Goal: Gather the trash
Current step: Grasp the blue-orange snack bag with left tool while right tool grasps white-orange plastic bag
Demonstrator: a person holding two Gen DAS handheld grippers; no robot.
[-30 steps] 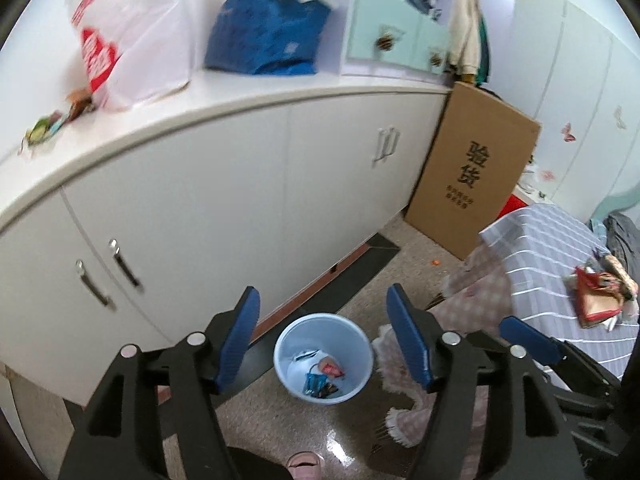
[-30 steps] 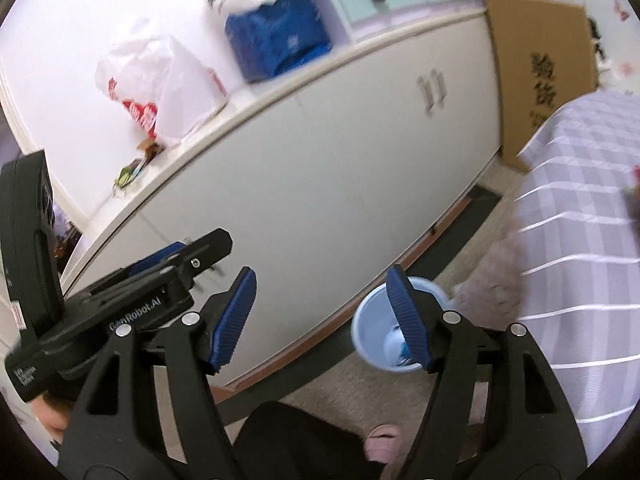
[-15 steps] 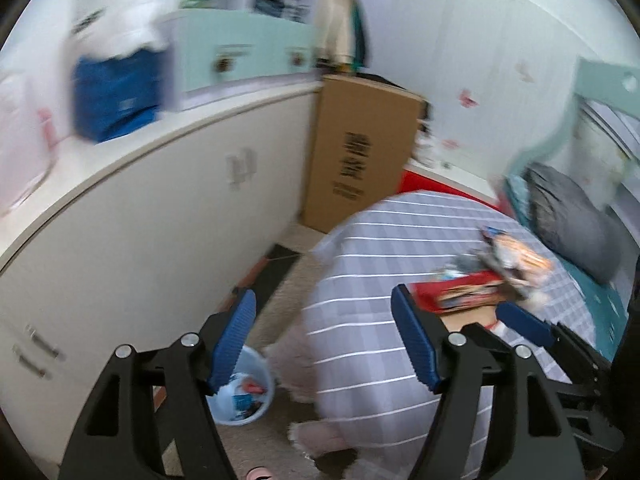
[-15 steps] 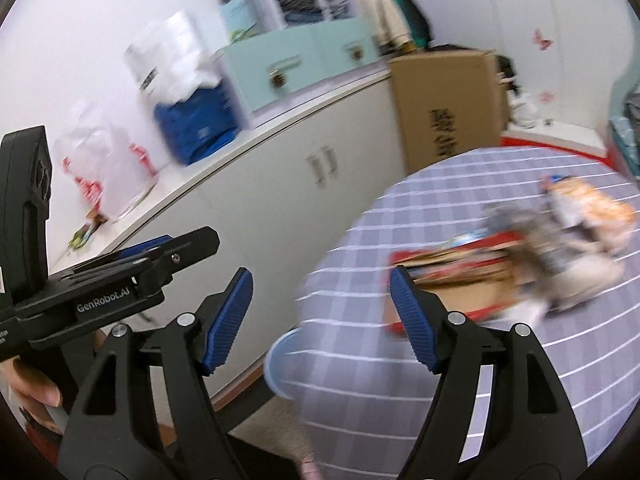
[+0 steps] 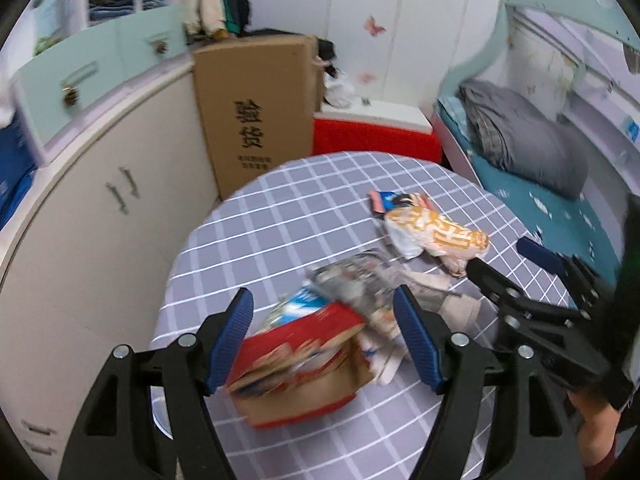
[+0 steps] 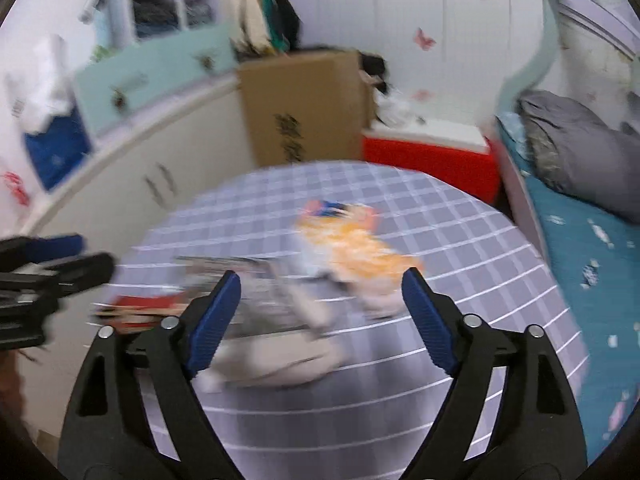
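Nearest the left wrist camera, the left gripper (image 5: 324,312) hangs over the near edge of a round table (image 5: 280,216) covered in a grey checked cloth, its blue-padded jaws apart with nothing pressed between them. Right under it lies a flattened red and brown carton (image 5: 296,376), and touching the carton's far side is a crumpled silvery wrapper (image 5: 352,276) with pale scraps of paper beside it. A little farther across the cloth sits an orange and white snack bag (image 5: 436,236), and just behind that a small pink and blue packet (image 5: 384,200). The right gripper (image 6: 320,292) hovers above the same heap, its jaws opening wide and empty; that view is badly blurred. Beyond the table stand a tall cardboard box (image 5: 256,112), a red chest (image 5: 376,136), white cupboards (image 5: 100,216) and a bed with a grey quilt (image 5: 524,136).
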